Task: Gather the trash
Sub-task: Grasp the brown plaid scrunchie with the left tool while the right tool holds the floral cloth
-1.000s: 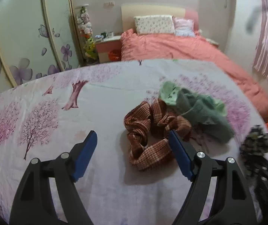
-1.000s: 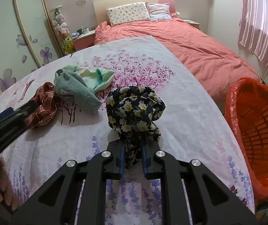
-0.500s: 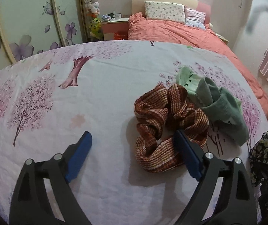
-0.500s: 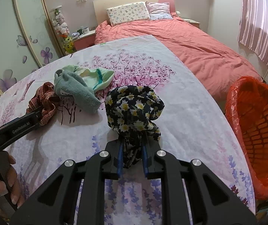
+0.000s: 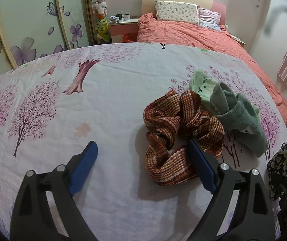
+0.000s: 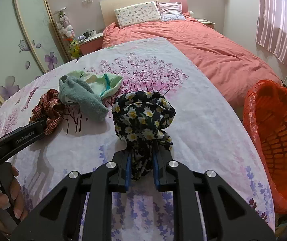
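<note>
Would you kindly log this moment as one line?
left gripper: open beside brown scrunchie | right gripper: shut on floral scrunchie | orange basket: right

You have two hand-held grippers – the left one (image 5: pixel 141 164) and the right one (image 6: pixel 141 170). On the tabletop (image 5: pixel 107 92) you can count two scrunchies: one brown checked scrunchie (image 5: pixel 175 138) and one black scrunchie with daisies (image 6: pixel 143 116). Next to them there are two green socks, one dark green sock (image 5: pixel 238 116) and one pale green sock (image 5: pixel 200 84). So you have four cloth things on the cloth-covered top. Beside the tabletop you see one orange basket (image 6: pixel 280 140). Behind it there is one bed (image 6: pixel 203 44) with two pillows – one patterned pillow (image 6: pixel 137 14) and one pink striped pillow (image 6: pixel 170 11). One bedside cabinet (image 5: pixel 123 28) carries two mugs (image 5: pixel 124 16).
</note>
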Action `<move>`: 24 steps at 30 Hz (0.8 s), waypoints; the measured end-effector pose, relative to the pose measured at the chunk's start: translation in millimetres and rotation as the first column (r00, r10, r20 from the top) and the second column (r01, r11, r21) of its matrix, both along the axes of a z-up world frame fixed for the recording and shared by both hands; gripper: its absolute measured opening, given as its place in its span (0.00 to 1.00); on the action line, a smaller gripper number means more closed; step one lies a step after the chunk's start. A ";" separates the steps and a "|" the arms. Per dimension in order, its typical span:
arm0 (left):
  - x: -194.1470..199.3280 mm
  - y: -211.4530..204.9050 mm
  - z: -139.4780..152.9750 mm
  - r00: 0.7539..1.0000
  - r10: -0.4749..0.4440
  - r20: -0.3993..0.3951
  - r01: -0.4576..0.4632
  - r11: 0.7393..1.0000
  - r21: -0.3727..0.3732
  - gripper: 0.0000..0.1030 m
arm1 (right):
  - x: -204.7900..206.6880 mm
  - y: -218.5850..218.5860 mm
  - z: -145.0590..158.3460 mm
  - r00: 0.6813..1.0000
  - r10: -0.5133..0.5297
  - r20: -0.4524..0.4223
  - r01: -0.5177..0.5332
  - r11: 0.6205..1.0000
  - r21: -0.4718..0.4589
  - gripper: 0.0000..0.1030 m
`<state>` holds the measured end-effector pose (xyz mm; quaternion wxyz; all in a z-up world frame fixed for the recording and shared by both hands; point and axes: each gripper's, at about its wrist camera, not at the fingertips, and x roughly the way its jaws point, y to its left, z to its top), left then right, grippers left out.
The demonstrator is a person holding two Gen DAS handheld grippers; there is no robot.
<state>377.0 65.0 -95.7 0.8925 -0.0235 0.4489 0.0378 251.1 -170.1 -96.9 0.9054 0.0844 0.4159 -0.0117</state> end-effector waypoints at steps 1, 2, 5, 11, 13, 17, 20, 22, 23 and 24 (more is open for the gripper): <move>2.1 0.0 0.2 1.000 0.000 -0.001 0.000 1.000 0.000 0.86 | -0.1 -0.1 0.3 1.000 0.000 0.000 0.000 1.000 0.002 0.16; 2.0 -0.1 0.2 1.000 0.001 -0.001 -0.001 1.000 0.000 0.86 | 0.0 0.0 -0.2 1.000 0.000 0.001 0.000 1.000 0.006 0.16; 3.5 0.9 -0.7 1.000 0.003 -0.001 -0.003 1.000 -0.001 0.87 | 0.0 0.6 -0.2 1.000 0.001 0.000 -0.001 1.000 0.004 0.16; 4.0 1.3 -1.0 1.000 0.003 -0.001 -0.003 1.000 -0.003 0.87 | -1.3 -0.8 -0.6 1.000 0.013 0.000 -0.013 1.000 -0.004 0.20; 3.8 1.2 -1.1 1.000 0.003 -0.002 -0.003 1.000 -0.002 0.87 | -1.2 0.0 -0.7 1.000 0.019 0.000 -0.019 1.000 -0.006 0.24; 3.8 1.3 -1.0 1.000 0.003 -0.001 -0.003 1.000 -0.003 0.87 | -1.8 -1.0 -0.4 1.000 0.022 0.001 -0.022 1.000 0.002 0.25; 3.9 1.3 -0.8 1.000 0.003 -0.001 -0.003 1.000 -0.003 0.87 | -3.1 -5.2 -0.6 1.000 0.023 0.006 -0.023 0.999 0.034 0.25; 3.6 1.9 -0.7 1.000 0.003 0.000 -0.003 1.000 -0.009 0.87 | -3.0 -8.8 -0.4 1.000 0.024 0.008 -0.025 0.998 0.050 0.25; 3.8 1.6 -0.7 1.000 0.003 0.001 -0.003 1.000 -0.012 0.87 | -3.3 -10.8 -0.8 1.000 0.024 0.010 -0.025 0.998 0.062 0.25; 4.5 1.6 -0.8 1.000 0.003 0.001 -0.003 1.000 -0.012 0.87 | -3.3 -10.3 -0.2 1.000 0.025 0.011 -0.025 0.997 0.068 0.25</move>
